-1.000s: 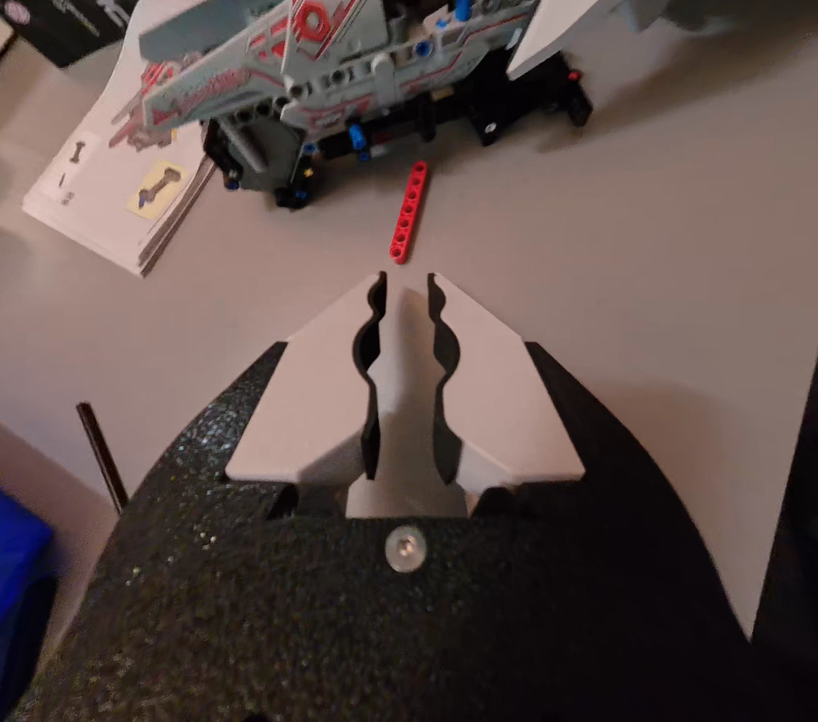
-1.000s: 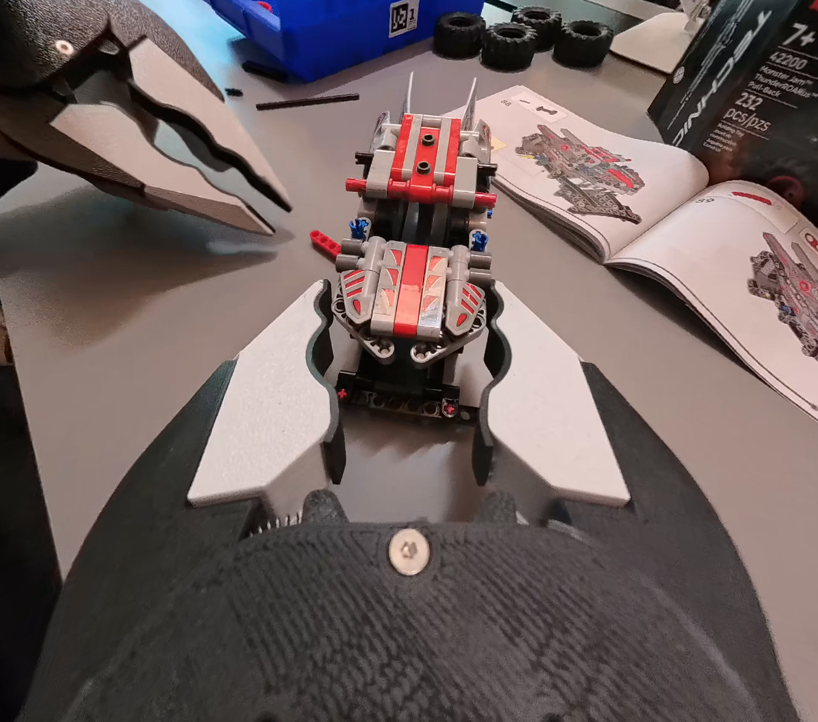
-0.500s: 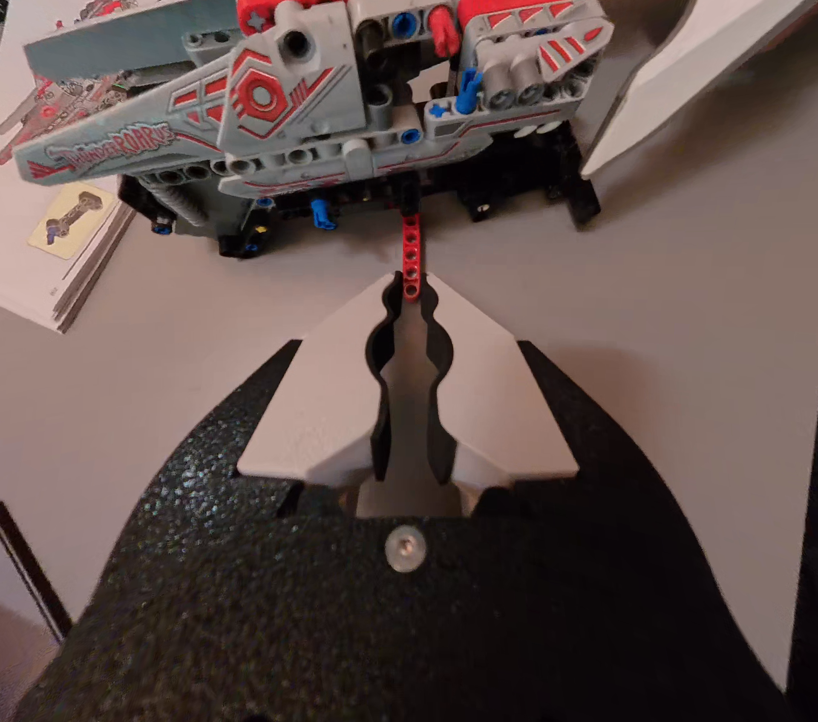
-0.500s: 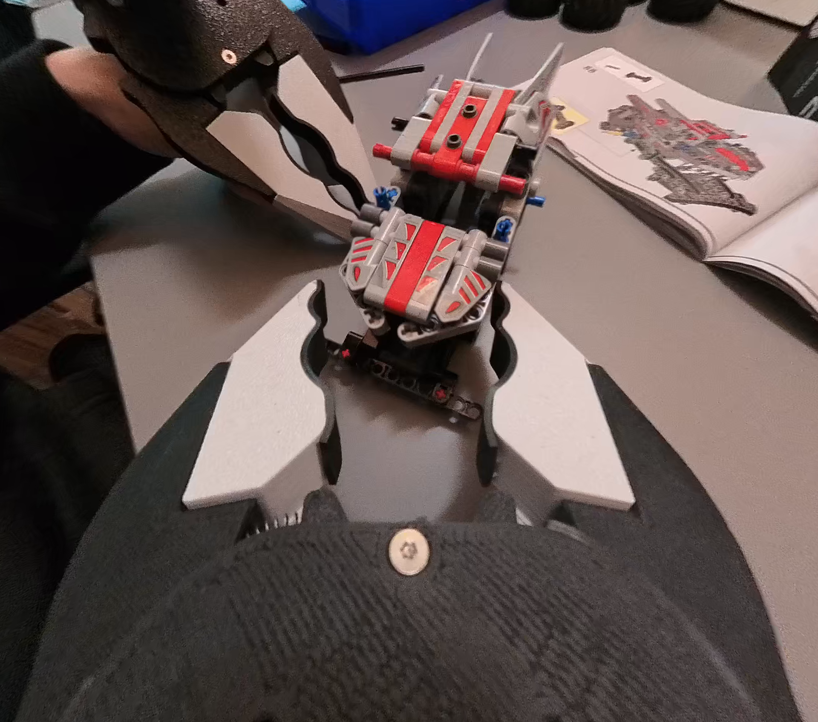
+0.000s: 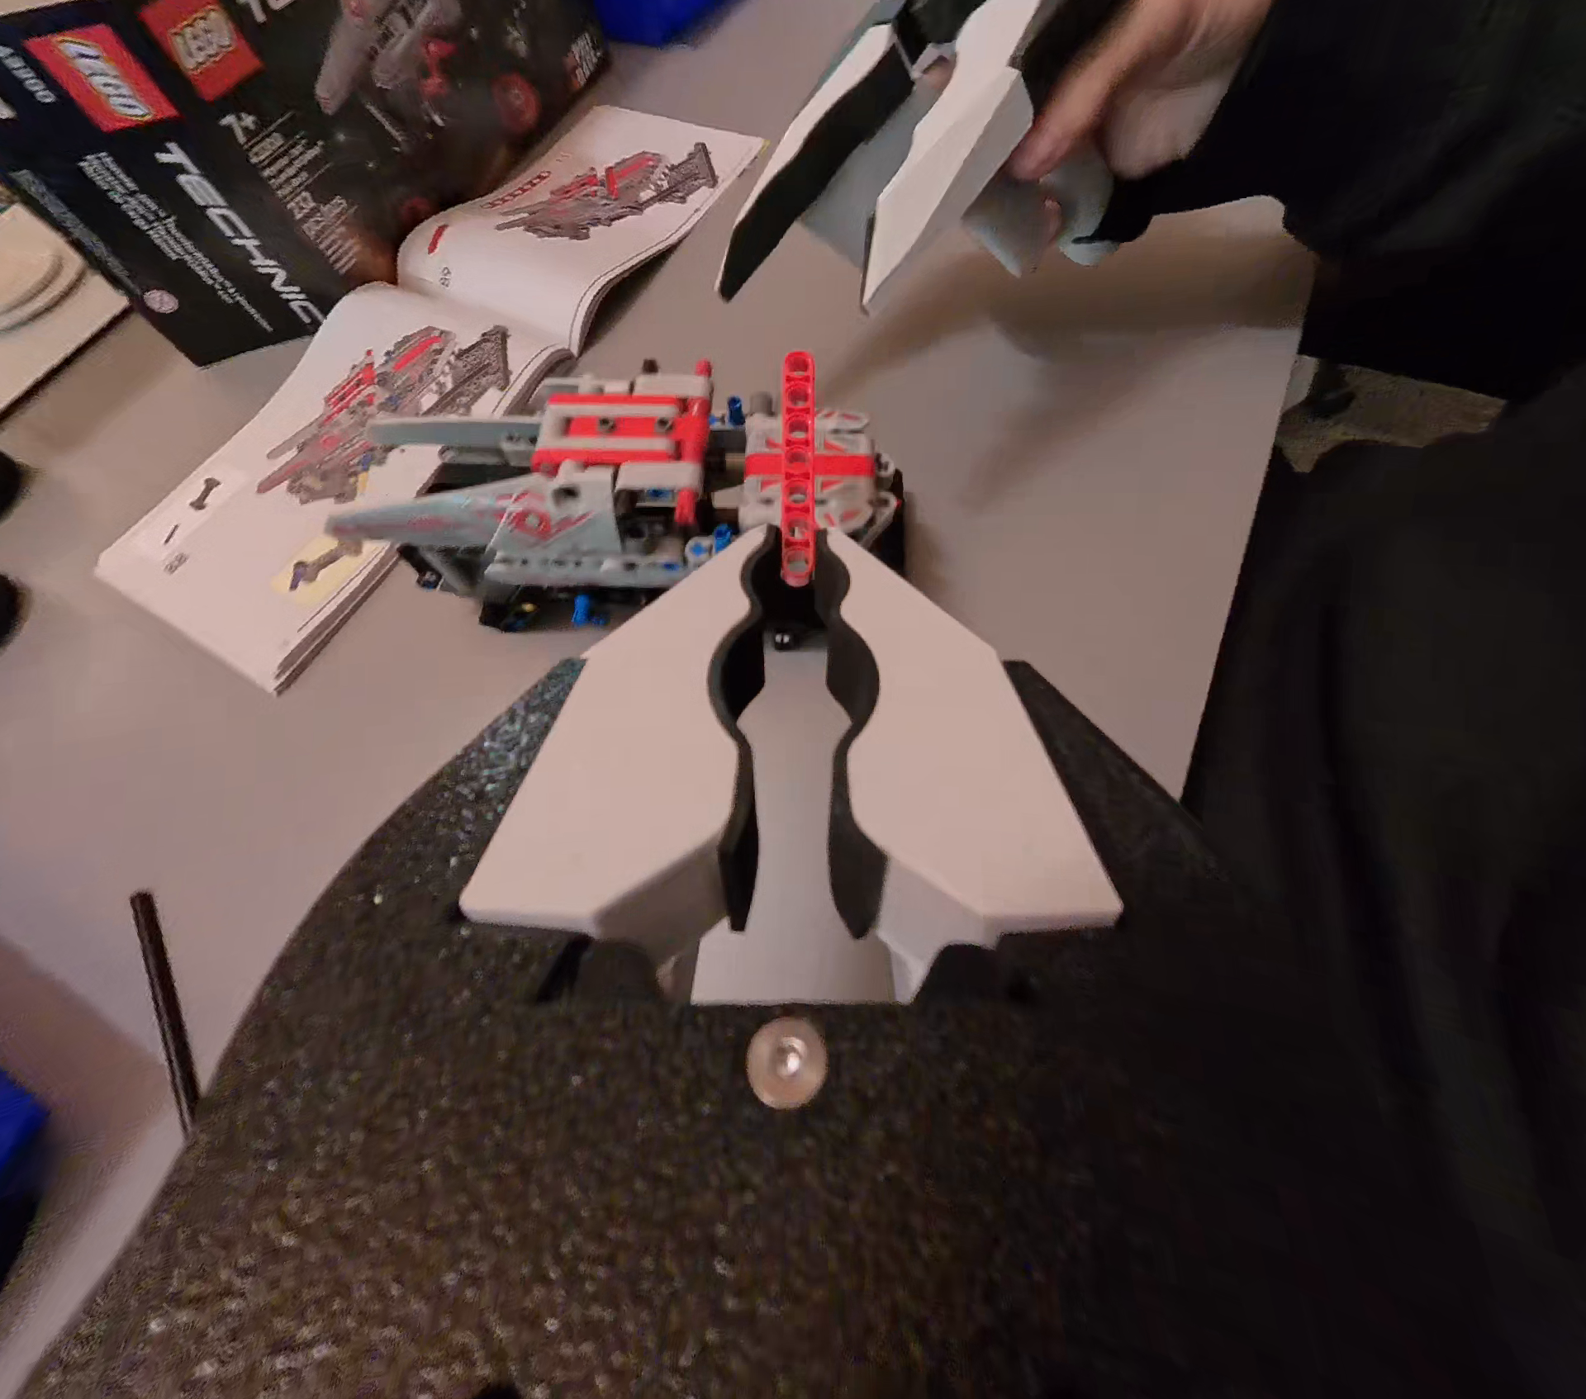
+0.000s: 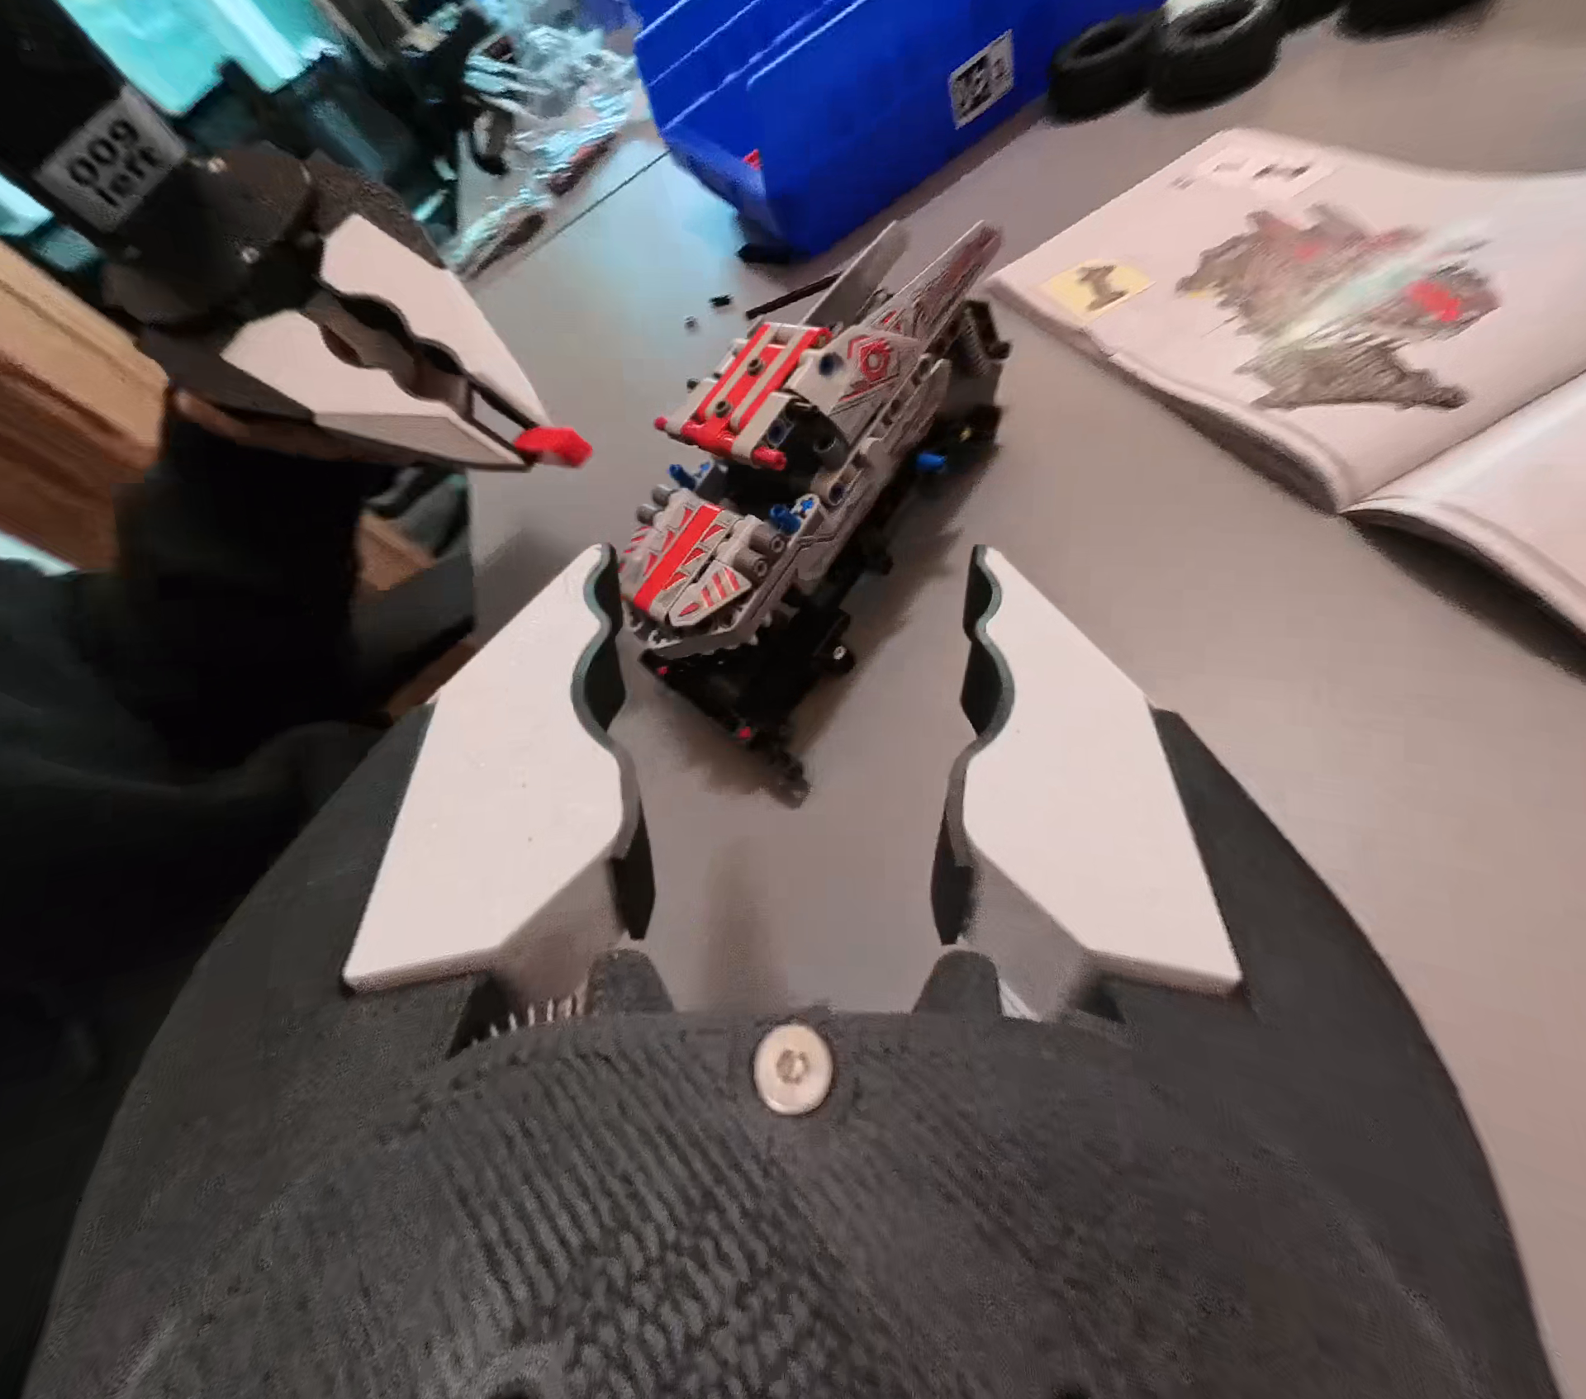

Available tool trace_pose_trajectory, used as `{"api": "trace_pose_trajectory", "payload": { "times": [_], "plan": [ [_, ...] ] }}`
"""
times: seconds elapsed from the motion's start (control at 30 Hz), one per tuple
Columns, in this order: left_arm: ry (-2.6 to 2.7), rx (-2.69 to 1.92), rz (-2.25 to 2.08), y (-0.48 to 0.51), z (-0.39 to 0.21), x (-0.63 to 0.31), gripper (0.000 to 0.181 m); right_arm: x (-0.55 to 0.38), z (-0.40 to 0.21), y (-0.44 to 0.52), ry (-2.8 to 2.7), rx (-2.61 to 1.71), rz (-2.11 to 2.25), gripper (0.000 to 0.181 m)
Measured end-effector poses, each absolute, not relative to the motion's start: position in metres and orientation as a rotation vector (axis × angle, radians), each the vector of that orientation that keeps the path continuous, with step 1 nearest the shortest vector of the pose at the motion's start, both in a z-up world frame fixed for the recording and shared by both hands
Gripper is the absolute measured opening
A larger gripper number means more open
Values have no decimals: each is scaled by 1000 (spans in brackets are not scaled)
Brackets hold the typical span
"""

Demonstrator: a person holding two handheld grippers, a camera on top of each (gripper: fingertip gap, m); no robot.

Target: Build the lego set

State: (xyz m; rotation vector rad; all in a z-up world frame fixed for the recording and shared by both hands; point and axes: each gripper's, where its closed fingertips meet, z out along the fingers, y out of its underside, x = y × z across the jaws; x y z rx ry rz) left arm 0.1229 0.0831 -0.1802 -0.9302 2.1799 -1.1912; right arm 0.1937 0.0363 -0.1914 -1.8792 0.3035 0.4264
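The grey, red and black lego vehicle (image 5: 652, 491) stands on the grey table (image 5: 214, 757); it also shows in the right wrist view (image 6: 807, 491). My left gripper (image 5: 796, 558) is shut on a long red beam with holes (image 5: 798, 448) and holds it up above the vehicle's right end. In the right wrist view the left gripper (image 6: 523, 444) shows at the left with the red beam (image 6: 553, 447) at its tips. My right gripper (image 6: 789, 577) is open and empty, lifted above the table near the vehicle; it also shows in the left wrist view (image 5: 798, 281), held by a hand.
An open instruction booklet (image 5: 360, 431) lies left of the vehicle, the black set box (image 5: 283, 96) behind it. A blue bin (image 6: 901, 28) and several black tyres (image 6: 1244, 36) stand at the back. A thin black axle (image 5: 163, 1006) lies at the table's near left edge. Between my left fingertips and the thin black axle (image 5: 163, 1006) there is roughly 25 cm.
My left gripper closed on the red beam and lifted it off the table above the vehicle. My right gripper pulled back and rose away from the vehicle, still open.
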Motion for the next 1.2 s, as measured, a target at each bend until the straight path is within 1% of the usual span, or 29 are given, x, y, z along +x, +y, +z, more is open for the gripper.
{"api": "trace_pose_trajectory", "payload": {
  "times": [0.1, 0.23, 0.3, 0.37, 0.43, 0.47, 0.5, 0.53, 0.63, 0.87, 1.03, 1.2],
  "plan": [
    [2252, -963, -1089, 71, -192, 138, 5, 190, -195, 41, 306, -1874, 560, 79],
    [2289, -1032, -943, 74, -205, 151, 5, 186, -197, 46, 329, -1851, 695, 69],
    [2278, -1060, -904, 76, -206, 154, 5, 191, -199, 48, 327, -1861, 668, 56],
    [2278, -1090, -888, 76, -207, 154, 5, 192, -191, 49, 247, -1829, 610, 31],
    [2286, -1092, -859, 76, -207, 153, 5, 190, -180, 49, 109, -1797, 512, 26],
    [2288, -1088, -846, 76, -207, 153, 5, 190, -178, 49, 35, -1798, 445, 30],
    [2292, -1084, -835, 76, -207, 153, 5, 189, -176, 49, -54, -1790, 389, 30],
    [2300, -1075, -826, 76, -207, 152, 5, 186, -176, 48, -136, -1788, 364, 25],
    [2313, -1065, -812, 75, -207, 153, 5, 188, -185, 49, -294, -1827, 339, 19],
    [2306, -1079, -833, 76, -207, 152, 5, 173, -197, 51, -551, -1837, 383, 15],
    [2288, -1082, -847, 78, -207, 151, 5, 177, -193, 61, -551, -1816, 360, 3],
    [2270, -1053, -860, 77, -207, 150, 5, 176, -194, 61, -586, -1817, 347, 0]
  ]
}}
